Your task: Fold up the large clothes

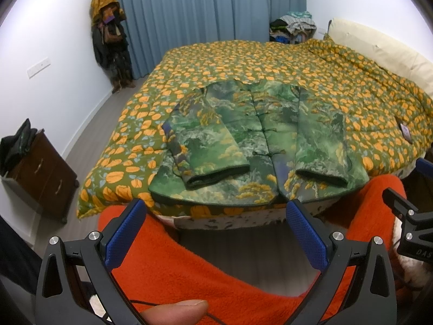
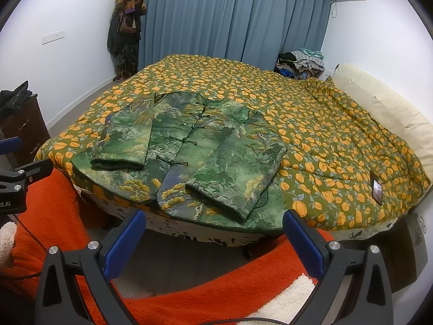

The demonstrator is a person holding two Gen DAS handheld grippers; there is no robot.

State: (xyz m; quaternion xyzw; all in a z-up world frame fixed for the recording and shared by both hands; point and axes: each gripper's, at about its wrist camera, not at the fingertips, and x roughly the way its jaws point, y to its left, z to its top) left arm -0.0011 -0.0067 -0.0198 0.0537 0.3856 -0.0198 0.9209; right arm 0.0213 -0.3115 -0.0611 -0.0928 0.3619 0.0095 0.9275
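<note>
A green landscape-print padded jacket lies flat, front up and buttoned, at the near edge of the bed; it also shows in the right wrist view. Both sleeves are folded in over the front. My left gripper is open and empty, held back off the bed's near edge in front of the jacket's hem. My right gripper is open and empty too, just short of the hem near the right sleeve cuff. The right gripper's body shows in the left wrist view.
The bed carries an orange-and-green floral quilt. A phone lies on the quilt at its right edge. A cream headboard is at the right. A dark wooden dresser stands at the left. Blue curtains, hung clothes and a clothes pile are behind.
</note>
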